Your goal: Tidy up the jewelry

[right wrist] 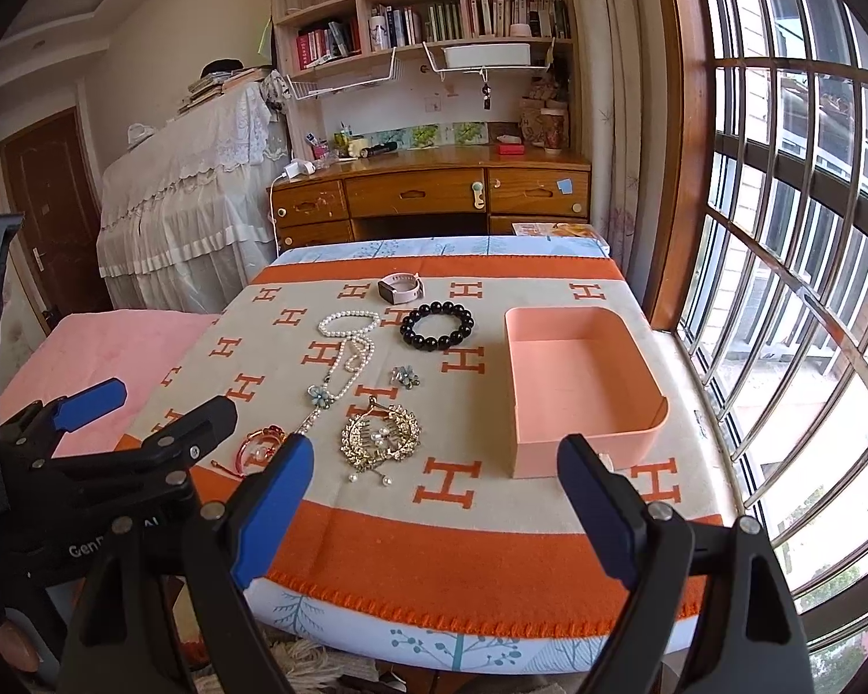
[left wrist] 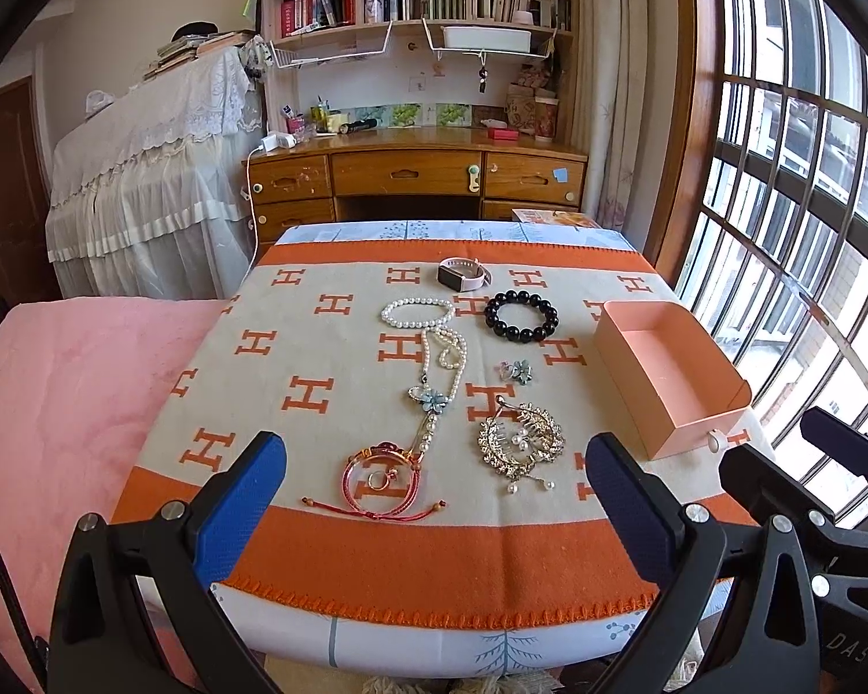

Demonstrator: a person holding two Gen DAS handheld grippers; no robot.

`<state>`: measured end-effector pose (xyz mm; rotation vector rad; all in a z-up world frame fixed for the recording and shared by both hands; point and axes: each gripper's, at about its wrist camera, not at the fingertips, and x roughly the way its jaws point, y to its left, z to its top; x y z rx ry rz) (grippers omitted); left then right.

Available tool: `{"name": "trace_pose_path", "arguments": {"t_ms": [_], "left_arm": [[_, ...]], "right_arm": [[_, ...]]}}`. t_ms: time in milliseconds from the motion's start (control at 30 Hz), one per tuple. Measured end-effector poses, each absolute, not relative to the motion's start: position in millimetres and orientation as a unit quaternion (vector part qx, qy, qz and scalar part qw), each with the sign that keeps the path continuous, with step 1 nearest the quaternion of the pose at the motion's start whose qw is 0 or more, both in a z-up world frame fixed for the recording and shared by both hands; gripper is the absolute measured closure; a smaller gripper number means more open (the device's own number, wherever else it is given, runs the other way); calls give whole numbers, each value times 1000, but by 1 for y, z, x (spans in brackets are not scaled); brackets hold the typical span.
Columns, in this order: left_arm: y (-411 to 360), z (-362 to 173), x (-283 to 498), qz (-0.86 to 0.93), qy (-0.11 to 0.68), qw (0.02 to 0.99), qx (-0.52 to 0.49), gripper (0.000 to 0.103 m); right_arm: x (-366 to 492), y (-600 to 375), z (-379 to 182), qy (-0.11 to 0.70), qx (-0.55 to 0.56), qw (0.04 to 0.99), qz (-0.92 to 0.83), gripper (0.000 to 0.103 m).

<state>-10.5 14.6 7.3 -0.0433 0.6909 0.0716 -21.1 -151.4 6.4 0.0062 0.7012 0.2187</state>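
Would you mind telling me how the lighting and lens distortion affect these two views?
Left wrist view: daylight from the barred window blows out the panes; fisheye bends the bars and blacks the corners; the pearl necklace stays sharp. Right wrist view: same blown-out window and curved bars; the pink box is evenly lit, its inner walls softly shaded.

Big orange "H" letters cover the blanket ahead of the jaws. "Gen" shows on the left gripper; "DAS" on the right gripper.
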Motion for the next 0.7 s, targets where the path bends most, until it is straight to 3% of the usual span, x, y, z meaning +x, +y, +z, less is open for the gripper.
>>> {"name": "trace_pose_path", "arguments": {"t_ms": [700], "left_arm": [[9,6,-7,38,343,939,1,1]], "right_arm": [[-11,-153,6,342,22,933,108,16]]}}
